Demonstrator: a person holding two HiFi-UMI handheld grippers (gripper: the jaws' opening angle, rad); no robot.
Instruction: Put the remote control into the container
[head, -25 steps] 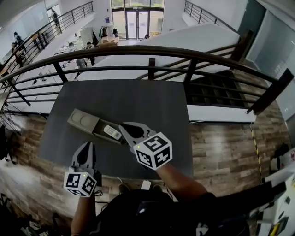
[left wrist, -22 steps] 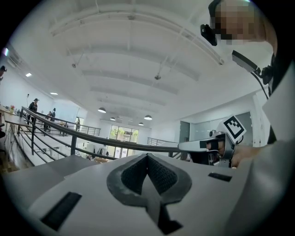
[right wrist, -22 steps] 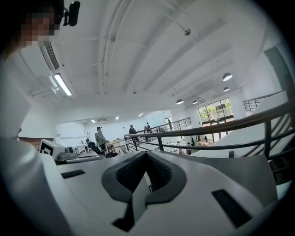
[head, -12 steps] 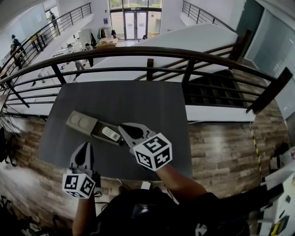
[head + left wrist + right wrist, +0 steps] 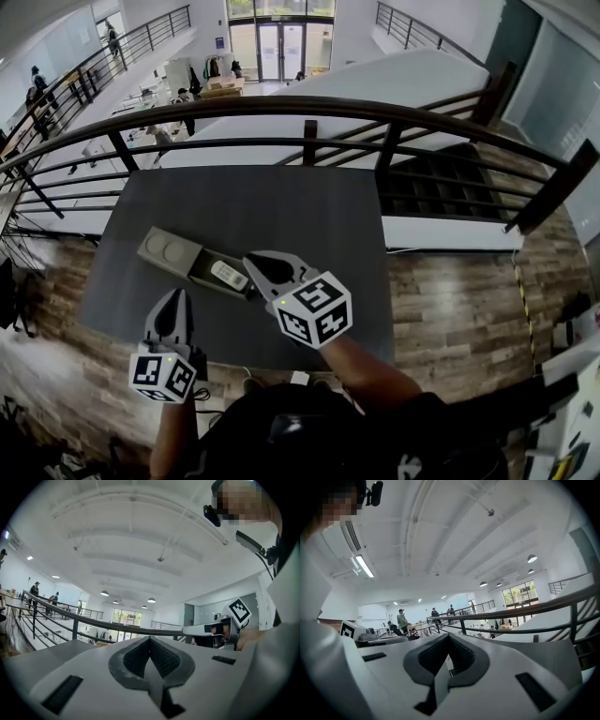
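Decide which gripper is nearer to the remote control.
Right. The right gripper has its tip just beside the remote control, at its right in the head view. The left gripper is lower left, clearly apart from it.

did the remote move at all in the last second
No. The remote lies in the same spot inside the open container, and the container sits at the same place on the table.
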